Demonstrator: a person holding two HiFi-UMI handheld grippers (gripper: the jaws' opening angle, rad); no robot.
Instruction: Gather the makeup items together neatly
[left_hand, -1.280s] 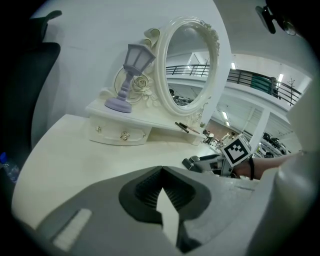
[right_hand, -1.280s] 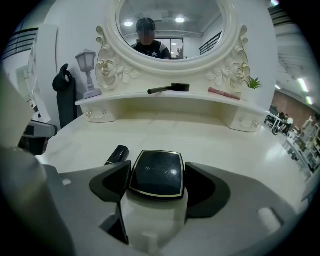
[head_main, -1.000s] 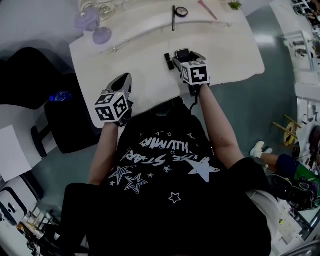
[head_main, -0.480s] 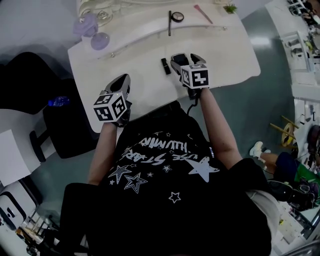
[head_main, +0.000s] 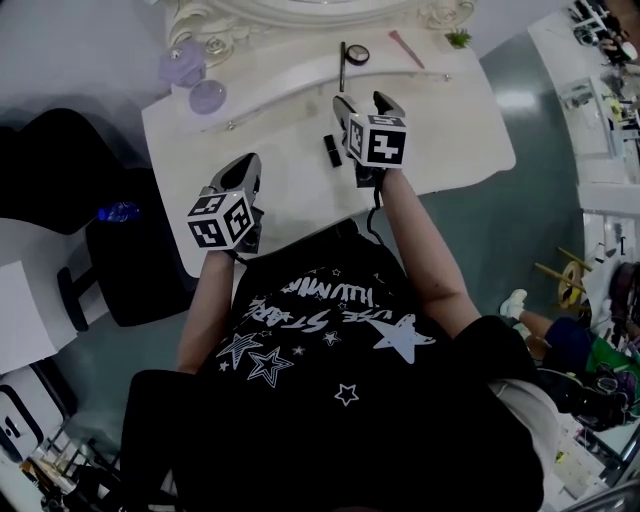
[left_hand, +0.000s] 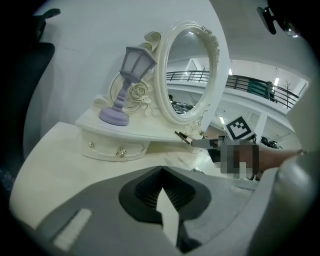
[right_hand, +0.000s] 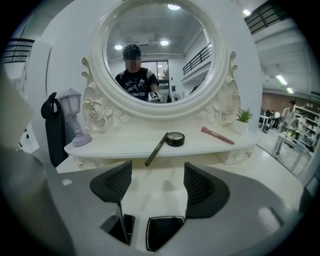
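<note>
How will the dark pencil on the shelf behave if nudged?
The pencil looks slim and round, so probably light and apt to roll. Its near end seems to overhang the shelf edge, so a push might tip it off.

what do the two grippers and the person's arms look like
The left gripper and right gripper are grey bodies with black ribbed pads. Each carries a white cube printed with black square markers. A black cable trails from the right one. The person wears a short-sleeved black T-shirt with white stars.
</note>
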